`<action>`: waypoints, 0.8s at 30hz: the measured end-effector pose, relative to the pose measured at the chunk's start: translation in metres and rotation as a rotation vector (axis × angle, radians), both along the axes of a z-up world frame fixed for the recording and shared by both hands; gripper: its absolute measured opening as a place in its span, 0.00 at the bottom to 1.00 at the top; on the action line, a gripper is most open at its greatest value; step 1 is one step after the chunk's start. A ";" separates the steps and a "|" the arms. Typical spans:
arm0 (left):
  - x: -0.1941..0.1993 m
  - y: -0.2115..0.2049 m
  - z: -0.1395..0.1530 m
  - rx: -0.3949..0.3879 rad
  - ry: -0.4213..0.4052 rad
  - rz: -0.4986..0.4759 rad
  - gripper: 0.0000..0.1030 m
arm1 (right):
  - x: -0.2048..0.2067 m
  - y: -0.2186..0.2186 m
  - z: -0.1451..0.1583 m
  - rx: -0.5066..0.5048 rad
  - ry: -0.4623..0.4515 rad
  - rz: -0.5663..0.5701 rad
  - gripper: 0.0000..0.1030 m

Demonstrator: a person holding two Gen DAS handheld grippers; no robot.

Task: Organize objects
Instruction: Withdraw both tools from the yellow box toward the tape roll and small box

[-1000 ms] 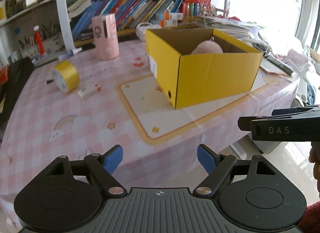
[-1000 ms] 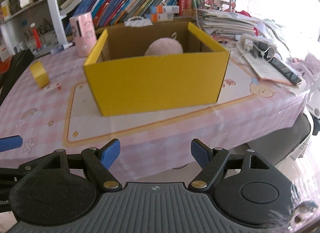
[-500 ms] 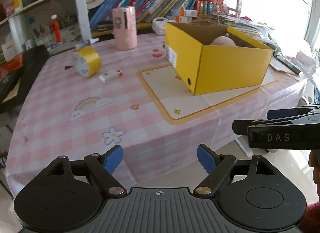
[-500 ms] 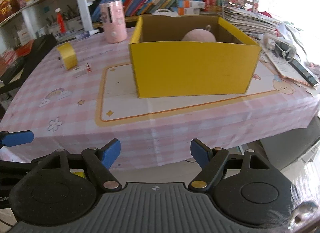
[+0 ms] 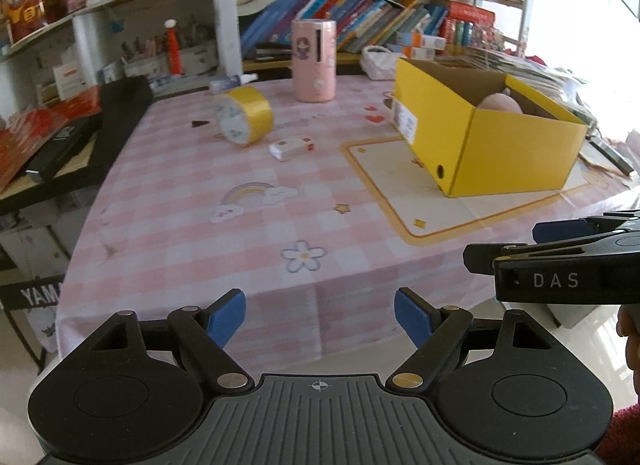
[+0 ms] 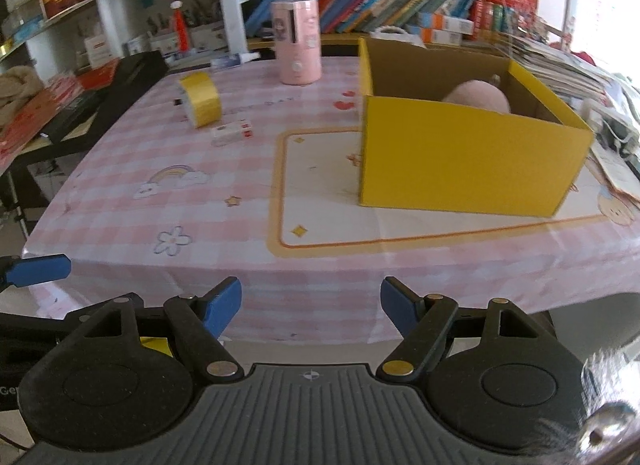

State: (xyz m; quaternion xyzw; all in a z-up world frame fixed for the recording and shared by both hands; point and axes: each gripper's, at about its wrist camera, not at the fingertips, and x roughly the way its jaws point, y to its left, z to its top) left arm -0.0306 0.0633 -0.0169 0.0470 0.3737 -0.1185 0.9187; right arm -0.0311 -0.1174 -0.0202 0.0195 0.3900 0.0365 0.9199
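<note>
Left gripper [image 5: 320, 315]: spread wide, nothing between the fingers, off the table edge, well short of the box [image 5: 516, 157].
Right gripper [image 6: 311, 307]: also spread and empty, nearer the box front, off the table [image 6: 120, 201] edge.
Box: open-topped, yellow, on the cream mat; pink plush [image 6: 476, 97] already inside.
Loose things: tape roll [image 5: 246, 121] standing on edge, left of the box; small white packet [image 5: 290, 147] between tape and box; pink canister [image 5: 313, 61] behind, left of the box.
Risk, tape: likely to roll away from the box if nudged off-centre, being on its edge.
Risk, packet: low and flat, so fingers may scrape or snag the cloth.
Risk, canister: tall, may tip if clipped in reaching.
Risk, grippers: close together, may collide over the box.
Left view only: label and hole on the box end; right gripper from the side.
Right view only: box front face, deeper look inside.
</note>
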 end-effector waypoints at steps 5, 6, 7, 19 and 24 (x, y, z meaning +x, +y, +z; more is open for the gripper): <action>-0.002 0.017 0.004 -0.002 -0.017 0.034 0.81 | 0.005 0.017 0.003 0.000 -0.012 0.035 0.73; -0.002 0.020 0.004 -0.002 -0.020 0.042 0.81 | 0.006 0.020 0.004 -0.001 -0.015 0.044 0.73; -0.002 0.022 0.005 -0.003 -0.022 0.049 0.81 | 0.007 0.024 0.005 -0.002 -0.018 0.054 0.73; 0.011 0.042 0.008 -0.010 -0.037 0.111 0.81 | 0.027 0.049 0.009 -0.006 -0.033 0.128 0.73; 0.025 0.046 0.008 -0.007 -0.041 0.131 0.81 | 0.044 0.054 0.008 -0.006 -0.033 0.149 0.73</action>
